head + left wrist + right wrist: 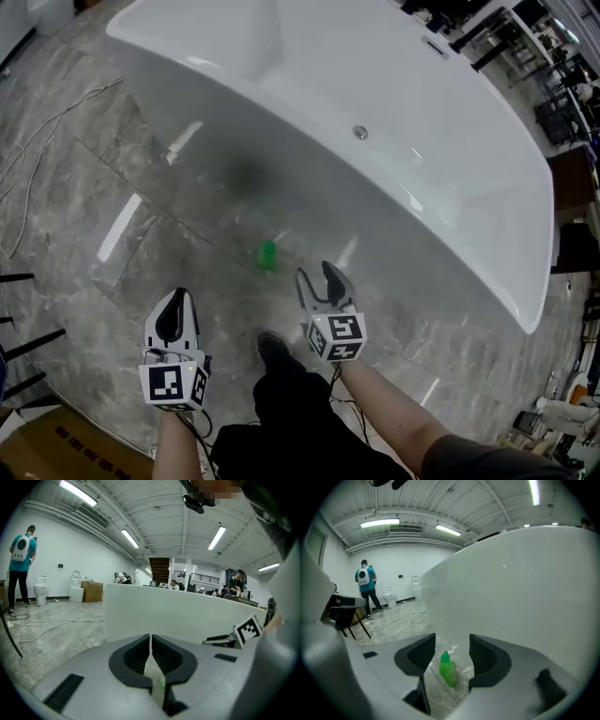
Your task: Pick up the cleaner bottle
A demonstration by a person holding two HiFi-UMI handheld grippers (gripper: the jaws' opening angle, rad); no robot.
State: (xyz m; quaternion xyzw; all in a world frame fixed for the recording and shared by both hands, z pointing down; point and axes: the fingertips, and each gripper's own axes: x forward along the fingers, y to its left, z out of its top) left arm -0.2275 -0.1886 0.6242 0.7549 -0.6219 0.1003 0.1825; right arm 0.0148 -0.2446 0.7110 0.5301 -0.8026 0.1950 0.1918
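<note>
- Left gripper [176,307]: jaws pressed together with nothing between them. It is held low over the floor, to the left of the person's shoe [274,351].
- Bottle [267,255]: green and upright on the floor, near the foot of the tub wall. It stands ahead of the right gripper and apart from both grippers.
- Right gripper [316,276]: jaws spread and empty. Its own view frames the bottle in the gap between the jaws, but the bottle is farther off and no pad touches it.
- Progress: this looks like the approach stage, with nothing grasped yet. What is left is to reach the bottle, bring the spread jaws round its body, close them and lift.
- Floor [112,197]: glossy grey veined tiles that mirror the ceiling lights. A pale cable [42,150] loops at the left, and a cardboard box [56,442] sits at the lower left corner.
- Room: a white freestanding tub [422,141] fills the upper right. The gripper views show a large hall with strip lights, toilets [75,584] by the far wall, and a person [21,564] in a teal top standing near them.
</note>
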